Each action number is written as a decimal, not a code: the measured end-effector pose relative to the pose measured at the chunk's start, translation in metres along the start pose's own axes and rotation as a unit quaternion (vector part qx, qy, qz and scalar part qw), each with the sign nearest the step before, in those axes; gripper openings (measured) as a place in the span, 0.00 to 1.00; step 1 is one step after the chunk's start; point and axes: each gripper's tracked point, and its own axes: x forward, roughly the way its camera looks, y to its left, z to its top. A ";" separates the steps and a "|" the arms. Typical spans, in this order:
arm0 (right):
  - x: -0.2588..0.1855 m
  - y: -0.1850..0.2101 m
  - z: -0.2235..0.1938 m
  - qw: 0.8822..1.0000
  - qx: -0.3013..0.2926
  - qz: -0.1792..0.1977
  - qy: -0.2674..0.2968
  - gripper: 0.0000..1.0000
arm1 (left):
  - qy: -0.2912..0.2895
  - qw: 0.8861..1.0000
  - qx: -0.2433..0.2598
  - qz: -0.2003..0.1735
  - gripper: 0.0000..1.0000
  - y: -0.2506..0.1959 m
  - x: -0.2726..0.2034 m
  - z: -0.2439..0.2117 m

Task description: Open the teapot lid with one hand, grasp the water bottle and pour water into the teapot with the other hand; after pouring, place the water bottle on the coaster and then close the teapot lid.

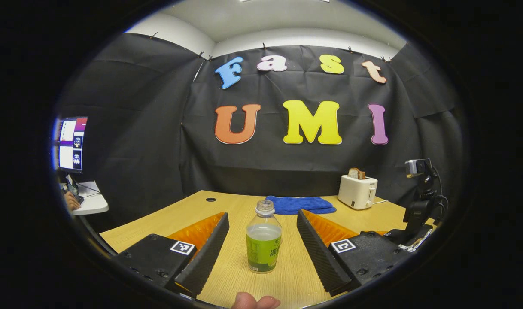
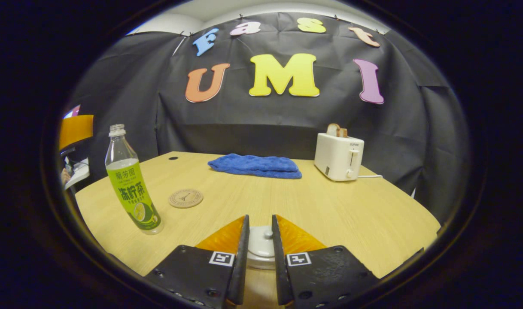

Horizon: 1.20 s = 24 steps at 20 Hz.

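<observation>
Water bottle [image 1: 263, 242] stands upright on the bench [image 1: 227, 206], dead ahead of the left gripper [image 1: 263, 246] and between its widely spread fingers, which do not touch it; its long axis is vertical, cap off. In the right gripper view the same bottle stands well off to the left, the coaster [image 2: 185, 198] just beyond it toward the middle. The right gripper [image 2: 260, 244] has its fingers drawn narrow either side of the teapot lid [image 2: 261, 244] and its knob; whether they press on it I cannot tell. The left looks the nearer one for taking the bottle.
</observation>
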 end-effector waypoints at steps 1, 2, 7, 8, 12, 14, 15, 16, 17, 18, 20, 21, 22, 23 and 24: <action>-0.005 -0.006 0.006 1.000 0.005 -0.001 -0.012 0.16 | -0.001 1.000 0.001 0.000 0.99 0.001 0.000 0.000; 0.003 -0.004 -0.001 1.000 -0.002 -0.005 -0.005 0.03 | -0.001 1.000 0.002 0.001 0.99 0.000 0.000 0.000; 0.000 -0.005 0.002 1.000 0.005 0.007 -0.010 0.03 | -0.002 1.000 0.003 0.002 0.99 0.002 -0.002 0.002; 0.001 -0.004 0.003 1.000 0.006 0.009 -0.011 0.00 | -0.003 1.000 0.002 0.003 0.99 0.004 0.000 0.001; -0.001 -0.005 0.010 1.000 0.018 0.019 -0.011 0.00 | 0.008 1.000 0.009 0.006 0.99 0.005 0.001 -0.005; -0.003 -0.005 0.015 0.999 0.021 0.023 -0.016 0.00 | 0.012 1.000 0.011 0.003 0.99 0.003 0.001 -0.007; -0.003 -0.007 0.020 0.999 0.023 0.023 -0.020 0.00 | 0.016 1.000 0.012 0.001 0.99 0.001 0.002 -0.009; -0.003 -0.009 0.022 0.999 0.024 0.022 -0.022 0.00 | 0.021 1.000 0.014 -0.002 0.99 0.000 0.003 -0.013; -0.004 -0.012 0.025 0.999 0.024 0.023 -0.021 0.00 | 0.029 0.999 0.018 -0.004 0.99 0.000 0.002 -0.018; -0.005 -0.012 0.027 0.999 0.027 0.026 -0.023 0.00 | 0.036 0.999 0.021 -0.006 0.99 0.000 0.002 -0.023; -0.011 -0.015 0.034 0.999 0.025 0.031 -0.030 0.00 | 0.050 0.998 0.026 0.000 0.99 0.005 0.002 -0.036; -0.014 -0.018 0.037 0.999 0.025 0.033 -0.034 0.00 | 0.064 0.998 0.028 0.002 0.99 0.006 0.002 -0.046; -0.018 -0.019 0.039 0.998 0.024 0.038 -0.037 0.00 | 0.080 0.996 0.029 0.005 0.99 0.008 0.002 -0.058; -0.021 -0.019 0.040 0.998 0.021 0.042 -0.036 0.00 | 0.088 0.996 0.026 0.007 0.99 0.008 0.003 -0.066; -0.023 -0.019 0.039 0.998 0.018 0.046 -0.035 0.00 | 0.096 0.995 0.019 0.008 1.00 0.005 0.004 -0.072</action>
